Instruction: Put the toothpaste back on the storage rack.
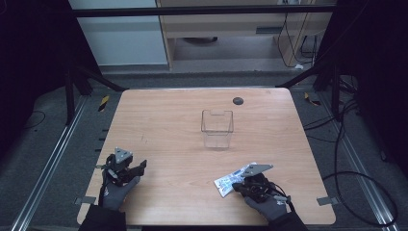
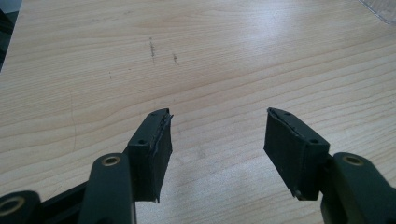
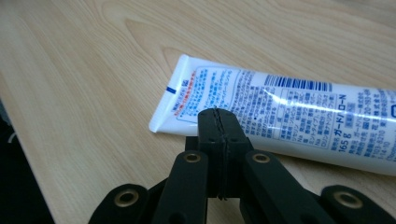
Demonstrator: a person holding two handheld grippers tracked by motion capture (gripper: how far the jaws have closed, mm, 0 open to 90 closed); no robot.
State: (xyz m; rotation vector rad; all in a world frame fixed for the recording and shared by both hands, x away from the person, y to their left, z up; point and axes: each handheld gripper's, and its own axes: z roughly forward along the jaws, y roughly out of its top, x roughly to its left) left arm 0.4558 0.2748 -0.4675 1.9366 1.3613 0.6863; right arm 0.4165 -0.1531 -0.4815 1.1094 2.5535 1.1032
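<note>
Near right on bench (image 1: 183,144): tube (image 3: 289,112), right hand-held gripper (image 3: 218,116) fully closed against it, gripping nothing. Near left: left hand-held gripper (image 2: 217,135) wide open, empty. Centre: clear bin (image 1: 217,127).

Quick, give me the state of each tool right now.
Left tool: open, nothing between its jaws.
Right tool: closed and empty, by the white tube.

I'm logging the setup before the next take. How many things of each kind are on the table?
Tube: 1
Clear bin: 1
Claws, left and right: 2
Total: 4
</note>
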